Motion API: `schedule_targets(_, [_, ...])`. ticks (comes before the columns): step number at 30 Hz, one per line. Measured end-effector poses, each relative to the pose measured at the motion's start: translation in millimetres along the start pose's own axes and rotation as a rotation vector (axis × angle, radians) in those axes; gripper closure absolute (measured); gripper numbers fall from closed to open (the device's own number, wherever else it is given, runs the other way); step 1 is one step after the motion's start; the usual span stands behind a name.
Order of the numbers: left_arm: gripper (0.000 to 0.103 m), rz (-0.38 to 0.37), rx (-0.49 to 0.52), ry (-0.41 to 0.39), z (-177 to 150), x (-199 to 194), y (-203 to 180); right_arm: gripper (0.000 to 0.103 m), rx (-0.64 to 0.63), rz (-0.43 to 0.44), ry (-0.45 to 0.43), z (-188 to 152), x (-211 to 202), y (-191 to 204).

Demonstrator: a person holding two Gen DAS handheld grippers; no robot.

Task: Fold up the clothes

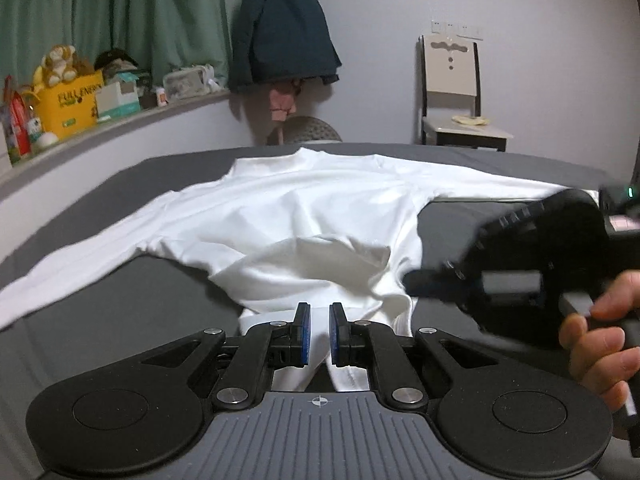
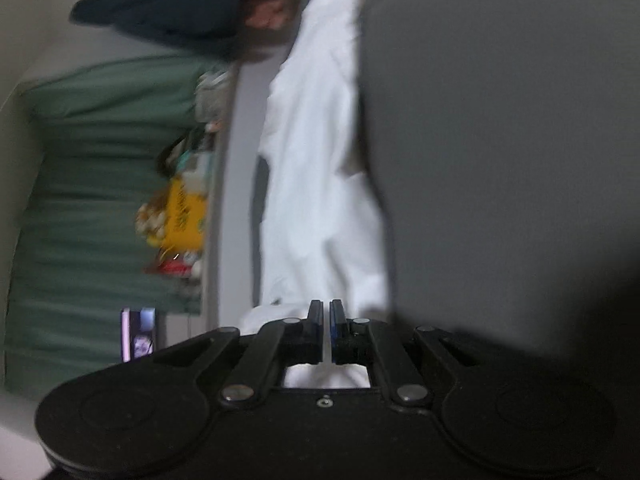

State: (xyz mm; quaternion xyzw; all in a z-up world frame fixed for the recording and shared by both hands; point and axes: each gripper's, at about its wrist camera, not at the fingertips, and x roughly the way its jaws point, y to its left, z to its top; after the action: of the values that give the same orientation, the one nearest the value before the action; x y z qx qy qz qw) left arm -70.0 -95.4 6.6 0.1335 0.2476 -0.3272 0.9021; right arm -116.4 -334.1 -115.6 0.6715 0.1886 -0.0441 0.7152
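Observation:
A white long-sleeved shirt [image 1: 300, 208] lies spread on a grey bed [image 1: 120, 300], collar at the far side and sleeves out to both sides. Its near hem is bunched and raised. My left gripper [image 1: 320, 332] is shut on that hem, with white cloth between the blue pads. A hand [image 1: 600, 340] holds my right gripper [image 1: 412, 282], whose tip meets the hem's right corner. The right wrist view is blurred and rolled on its side. There the right gripper [image 2: 326, 320] is shut, and the shirt [image 2: 312, 160] runs away from its fingers across the bed [image 2: 500, 160].
A chair [image 1: 452, 92] stands beyond the bed's far right corner. A dark jacket [image 1: 280, 32] hangs on the back wall. A ledge on the left holds a yellow box [image 1: 68, 108] and clutter in front of a green curtain [image 1: 120, 12].

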Motion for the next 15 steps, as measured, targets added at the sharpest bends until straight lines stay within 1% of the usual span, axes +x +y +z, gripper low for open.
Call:
schedule_targets(2, [0.094,0.008,0.010,0.012,-3,6,-2,0.096,-0.093,-0.037,-0.013,1,-6,12])
schedule_targets(4, [0.094,0.018,0.015,0.022,-6,14,-5,0.092,-0.254,-0.023,-0.021,-2,-9,36])
schedule_targets(5, [0.094,0.024,0.014,0.024,-8,15,-5,0.083,-0.348,-0.022,-0.022,-5,-9,50])
schedule_targets(6, [0.094,0.026,0.013,0.026,-9,18,-6,0.067,-0.464,-0.026,-0.033,-11,-9,64])
schedule_targets(7, [0.094,0.027,0.015,0.031,-10,19,-7,0.058,-0.577,-0.033,-0.044,-17,-7,78])
schedule_targets(8, [0.094,0.029,0.024,0.034,-12,19,-8,0.043,-0.672,-0.059,-0.048,-24,-2,89])
schedule_targets(9, [0.094,0.031,0.033,0.037,-13,20,-9,0.042,-0.767,-0.075,-0.064,-30,5,99])
schedule_targets(10, [0.094,0.034,0.043,0.037,-15,19,-11,0.042,-0.835,-0.097,-0.058,-34,16,103])
schedule_targets(11, [0.094,0.038,0.053,0.035,-16,18,-12,0.047,-0.902,-0.120,-0.053,-37,26,107])
schedule_targets(12, [0.094,0.041,0.054,0.032,-16,16,-12,0.073,-0.958,-0.140,-0.045,-40,36,110])
schedule_targets(13, [0.094,0.043,0.053,0.030,-16,15,-12,0.094,-0.920,-0.131,-0.022,-36,38,105])
schedule_targets(14, [0.094,0.044,0.046,0.025,-16,12,-10,0.097,-0.882,-0.122,0.002,-33,41,100])
schedule_targets(15, [0.094,0.044,0.037,0.020,-15,10,-9,0.097,-0.839,-0.110,0.021,-29,43,95])
